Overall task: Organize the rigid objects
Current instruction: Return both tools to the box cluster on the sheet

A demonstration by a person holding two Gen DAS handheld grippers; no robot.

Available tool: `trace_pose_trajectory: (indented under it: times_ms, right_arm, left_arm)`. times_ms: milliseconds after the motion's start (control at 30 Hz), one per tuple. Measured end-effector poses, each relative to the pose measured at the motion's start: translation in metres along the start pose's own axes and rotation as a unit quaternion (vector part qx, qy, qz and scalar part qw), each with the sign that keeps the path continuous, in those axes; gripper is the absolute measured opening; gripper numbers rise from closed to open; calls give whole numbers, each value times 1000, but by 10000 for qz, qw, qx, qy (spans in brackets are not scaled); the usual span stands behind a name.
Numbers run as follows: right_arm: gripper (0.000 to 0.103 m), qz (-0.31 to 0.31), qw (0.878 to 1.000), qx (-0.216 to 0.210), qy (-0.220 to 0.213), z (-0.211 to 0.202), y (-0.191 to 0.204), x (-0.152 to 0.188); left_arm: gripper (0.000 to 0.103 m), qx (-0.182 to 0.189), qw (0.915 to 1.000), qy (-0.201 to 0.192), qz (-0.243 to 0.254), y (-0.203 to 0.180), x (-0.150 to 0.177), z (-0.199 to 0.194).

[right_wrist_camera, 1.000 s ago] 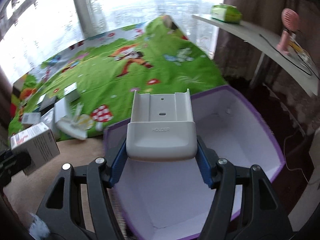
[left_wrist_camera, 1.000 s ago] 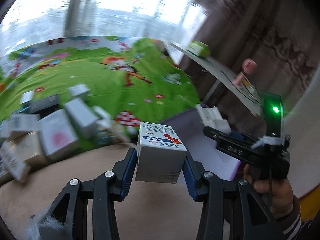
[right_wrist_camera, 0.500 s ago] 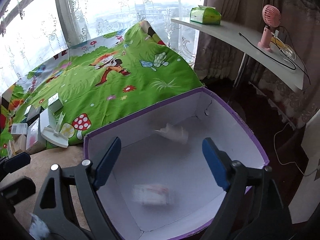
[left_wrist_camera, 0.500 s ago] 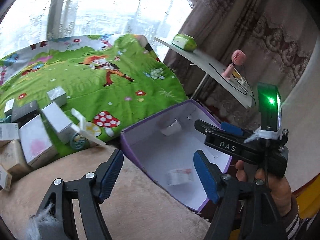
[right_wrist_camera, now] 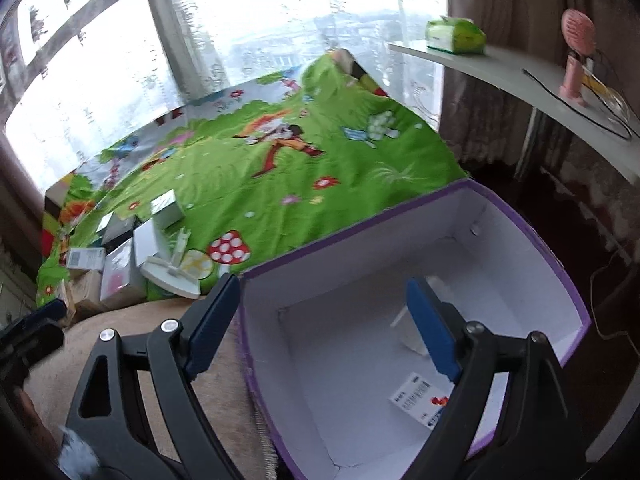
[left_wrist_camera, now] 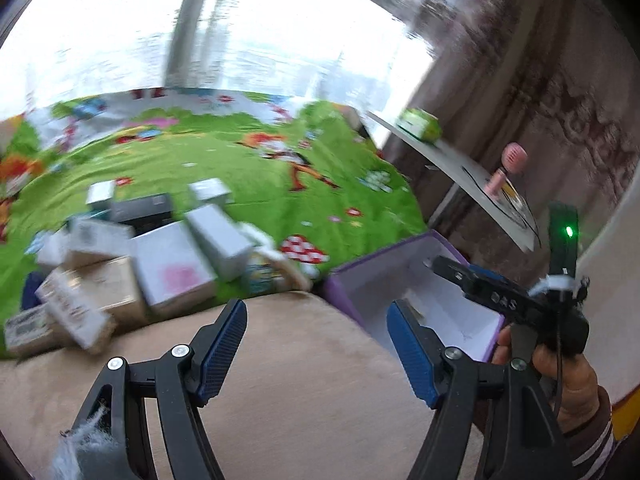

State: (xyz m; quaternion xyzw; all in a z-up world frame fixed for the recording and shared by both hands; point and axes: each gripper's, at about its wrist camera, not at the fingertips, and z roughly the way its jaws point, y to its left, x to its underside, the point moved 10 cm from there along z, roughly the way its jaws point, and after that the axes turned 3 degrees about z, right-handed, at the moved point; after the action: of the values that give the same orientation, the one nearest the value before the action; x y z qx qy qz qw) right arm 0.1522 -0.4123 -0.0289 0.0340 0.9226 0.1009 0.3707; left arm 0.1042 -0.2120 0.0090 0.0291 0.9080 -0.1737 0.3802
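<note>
I see both my grippers spread wide and empty: left gripper [left_wrist_camera: 316,338] over beige plush, right gripper [right_wrist_camera: 322,320] above the purple-rimmed cardboard box [right_wrist_camera: 532,224]. A printed carton [right_wrist_camera: 418,398] lies flat lower right inside; glossy boxes [left_wrist_camera: 172,268] pile at left.

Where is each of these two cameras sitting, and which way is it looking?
Left wrist: on the left gripper, aimed down past its open, empty fingers at the beige cushion and piled boxes; the right hand shows.
Right wrist: on the right gripper, over the purple box, open and empty.
Shared: purple box, green mat, pink fan.
</note>
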Motion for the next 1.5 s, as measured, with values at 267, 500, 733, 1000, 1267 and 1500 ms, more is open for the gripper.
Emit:
trace_pose_trajectory:
  times_ms: [267, 500, 733, 1000, 1267, 1500]
  right_arm:
    - [88, -491, 9977, -317, 336, 6, 43, 13]
    - [88, -963, 9913, -729, 518, 7, 91, 30]
    - [87, -1641, 9773, -1183, 625, 6, 158, 42]
    - [86, -2425, 9539, -1613, 721, 13, 239, 58]
    - [79, -3143, 9252, -1915, 921, 25, 303, 81]
    - [74, -3614, 9077, -1891, 980, 38, 335, 90]
  left_arm:
    - [74, -456, 9946, -265, -895, 81, 12, -35]
    - [74, -783, 9858, -362, -1444, 138, 31, -61]
    - [74, -1168, 9753, -281, -1852, 187, 49, -76]
    - [77, -1460, 9653, -97, -2164, 220, 65, -81]
    - [80, -1527, 9606, -39, -2320, 233, 71, -85]
    - [81, -1555, 9567, 11, -2459, 243, 75, -85]
